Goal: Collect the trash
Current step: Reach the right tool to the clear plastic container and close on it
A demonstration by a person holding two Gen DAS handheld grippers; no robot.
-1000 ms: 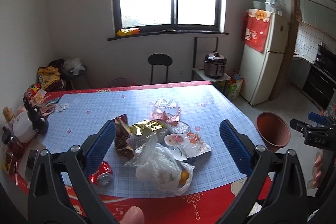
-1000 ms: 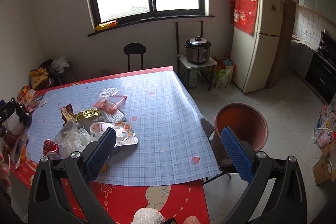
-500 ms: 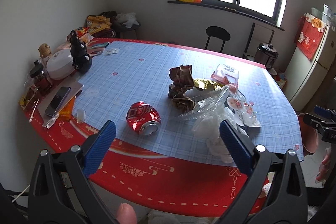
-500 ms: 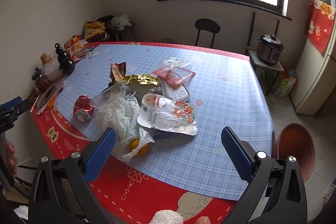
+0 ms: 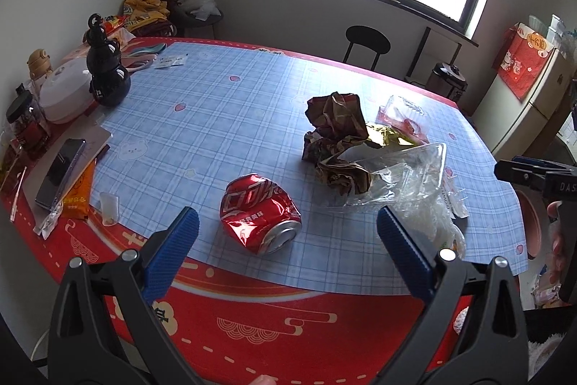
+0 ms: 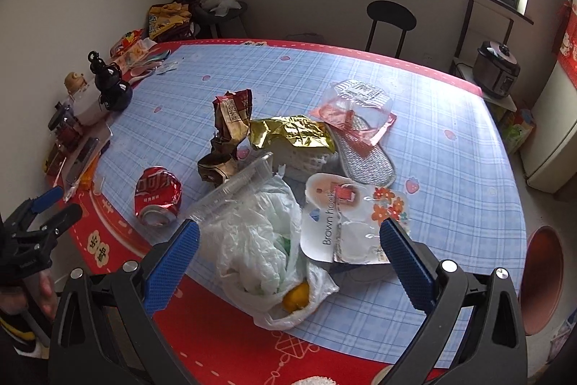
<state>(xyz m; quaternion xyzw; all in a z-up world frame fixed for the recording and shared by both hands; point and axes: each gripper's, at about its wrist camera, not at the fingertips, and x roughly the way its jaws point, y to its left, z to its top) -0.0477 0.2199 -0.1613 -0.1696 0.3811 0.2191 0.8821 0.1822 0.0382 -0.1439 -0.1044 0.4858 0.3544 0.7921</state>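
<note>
**Both grippers open above the trash pile**

The left gripper (image 5: 286, 233) hangs over the near edge of the counter (image 5: 216, 103) with its blue fingers (image 5: 169, 249) spread wide and nothing between them. The crushed red can (image 5: 260, 213) lies on its side on the counter, its open end toward the camera, framed between those fingers but apart from them.

Beyond the can, to its right, sits a crumpled brown wrapper (image 5: 335, 139), touching a clear plastic tray (image 5: 400, 179) that leans on the pile.

The right gripper (image 6: 288, 240) is also wide open and empty, poised over a white plastic bag (image 6: 259, 248) right of the can; something orange shows inside the bag's near end. Just right of the bag lies a white card package (image 6: 346, 222), overlapping a grey insole (image 6: 368, 157). Behind the bag, a gold foil wrapper (image 6: 292, 132) rests on the pile. Far right of the can, off the counter's edge, a red-brown bin (image 6: 541, 280) stands on the floor.
</note>
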